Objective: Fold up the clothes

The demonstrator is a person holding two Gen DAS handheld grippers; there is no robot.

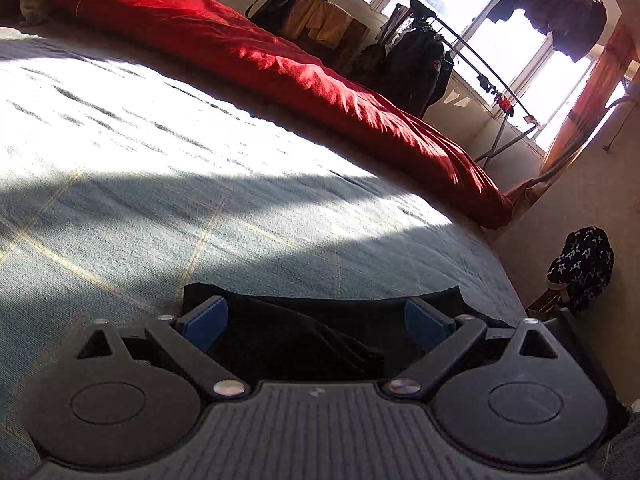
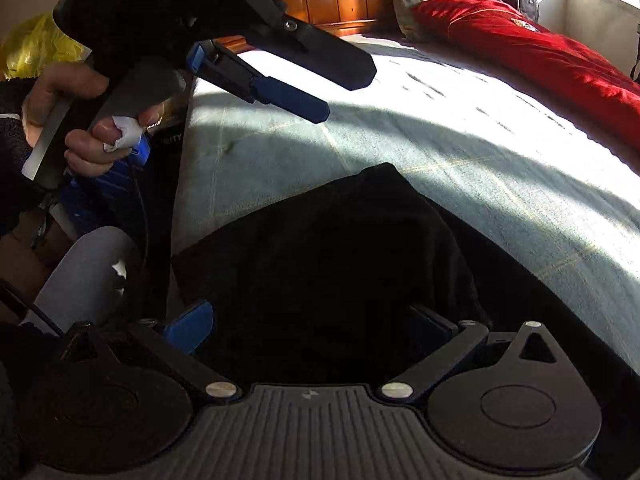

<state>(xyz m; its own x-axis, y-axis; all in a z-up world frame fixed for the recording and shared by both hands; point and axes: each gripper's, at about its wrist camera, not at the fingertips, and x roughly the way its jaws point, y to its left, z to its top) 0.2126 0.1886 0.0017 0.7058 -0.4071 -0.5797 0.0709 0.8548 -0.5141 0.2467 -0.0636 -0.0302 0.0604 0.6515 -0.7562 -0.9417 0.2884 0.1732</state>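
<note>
While both the left gripper and right gripper stand spread, the limp black cloth garment on the near grey-blue woven bedspread could bunch if grabbed unevenly.

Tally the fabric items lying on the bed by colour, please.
Black: 1, the garment at the near edge
Red: 1, the blanket along the far side
Grey: 1, the pillow by the headboard
Total: 3
</note>
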